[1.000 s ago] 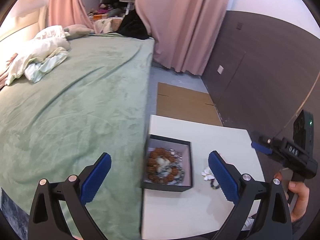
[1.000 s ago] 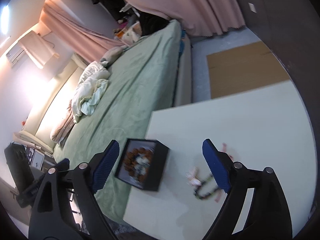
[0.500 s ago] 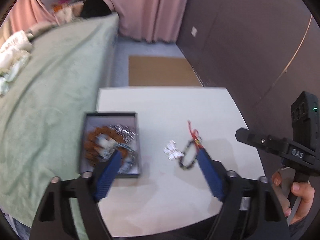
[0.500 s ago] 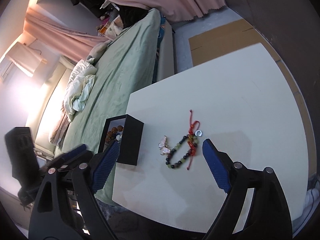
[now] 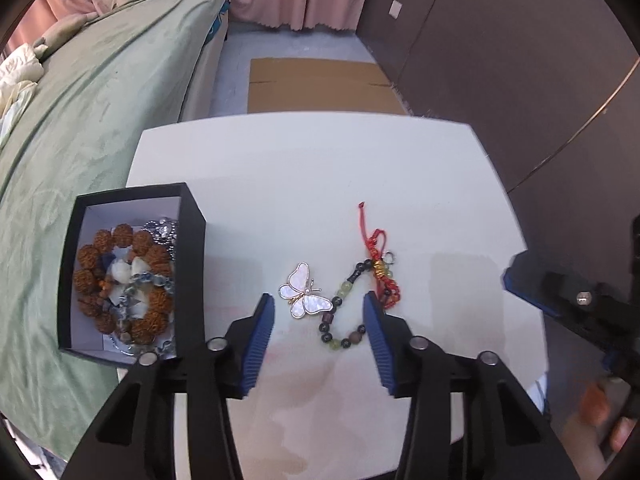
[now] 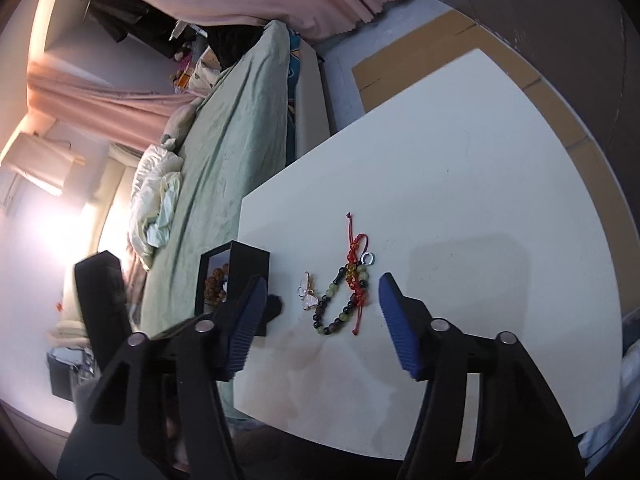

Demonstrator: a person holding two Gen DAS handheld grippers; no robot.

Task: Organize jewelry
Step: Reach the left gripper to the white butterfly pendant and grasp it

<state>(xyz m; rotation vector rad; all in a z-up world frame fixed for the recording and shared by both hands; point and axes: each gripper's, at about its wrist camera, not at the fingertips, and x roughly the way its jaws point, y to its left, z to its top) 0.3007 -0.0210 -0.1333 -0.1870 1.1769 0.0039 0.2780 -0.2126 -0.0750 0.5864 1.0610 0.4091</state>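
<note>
From my left wrist view, I am looking down on the white table (image 5: 320, 184). My left claw (image 5: 319, 307) is standing wide, its blue pads on either side of two loose pieces. The butterfly brooch (image 5: 305, 291), pearly white with a gold edge, is lying flat just beside the beaded bracelet (image 5: 352, 312), whose green and dark beads are curling into a red knotted cord with a small silver ring. To the left, the black box (image 5: 192, 256) is sitting open at the table's edge, holding brown knobbly beads, pale stones and silvery chain. Half a second ago this view was blurred and the pieces lay farther ahead; now they are sharp and lying between my pads.

From my right wrist view, my right claw (image 6: 320, 295) is also gaping wide, holding nothing. The brooch (image 6: 307, 295) and bracelet (image 6: 347, 296) are lying between its pads, with the box (image 6: 240, 264) at the left pad. Compared with half a second ago, the pieces are sitting closer to me.
</note>
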